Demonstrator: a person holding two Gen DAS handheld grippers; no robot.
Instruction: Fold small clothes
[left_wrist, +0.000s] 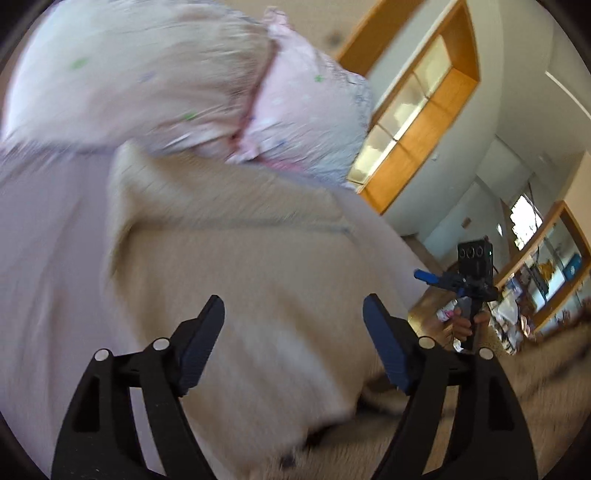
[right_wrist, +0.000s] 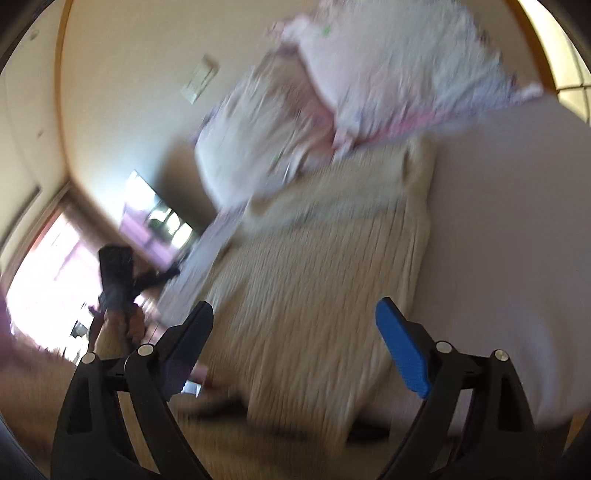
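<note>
With my left hand-held gripper (left_wrist: 293, 314) and right hand-held gripper (right_wrist: 295, 321) both spread wide and holding nothing above the bed (right_wrist: 517, 221), I'd bring each down squarely on a near corner of the cream ribbed knit garment (right_wrist: 317, 280) lying flat below the floral pillows (left_wrist: 166, 85), pinching only its soft top layer.

The left wrist camera is looking forward between the two fingers of the left gripper (left_wrist: 293, 314), sitting close above a cream knitted blanket (left_wrist: 240, 266) on a bed, tilted and blurred; the right gripper (left_wrist: 436, 278) is showing at its right edge; the right wrist camera is looking along the right gripper's own fingers (right_wrist: 400, 347) at the same blanket (right_wrist: 317, 280) from the opposite side; both views are sharing the two patterned pillows (left_wrist: 177, 81) (right_wrist: 369, 92) beyond it.
</note>
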